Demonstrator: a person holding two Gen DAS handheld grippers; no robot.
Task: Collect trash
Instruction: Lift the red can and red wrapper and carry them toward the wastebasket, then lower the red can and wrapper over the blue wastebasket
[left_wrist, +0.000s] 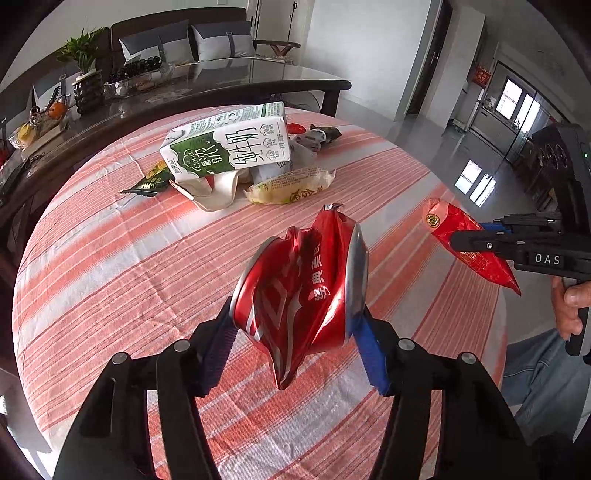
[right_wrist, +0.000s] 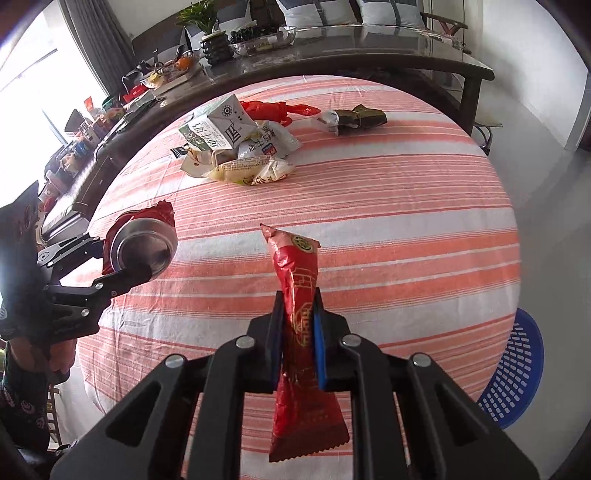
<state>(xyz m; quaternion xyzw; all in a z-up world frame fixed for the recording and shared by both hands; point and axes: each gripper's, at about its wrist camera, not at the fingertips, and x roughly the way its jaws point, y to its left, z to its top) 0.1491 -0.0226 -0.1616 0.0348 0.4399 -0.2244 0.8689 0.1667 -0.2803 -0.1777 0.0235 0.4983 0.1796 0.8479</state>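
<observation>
Crushed can (left_wrist: 301, 291) between left jaws

We see both views lit by bright daylight: in the right wrist view the window (right_wrist: 40, 74) at the left edge is blown out to white, and in the left wrist view the far windows (left_wrist: 515, 99) glare and throw pale reflections on the glossy floor (left_wrist: 476, 181). The striped tablecloth (left_wrist: 122, 258) is evenly lit with only soft, faint shadows, while the crushed can (left_wrist: 303, 291) catches sharp highlights. Fisheye distortion bends the table into a dome and darkens the corners; focus stays crisp, without motion blur.
</observation>
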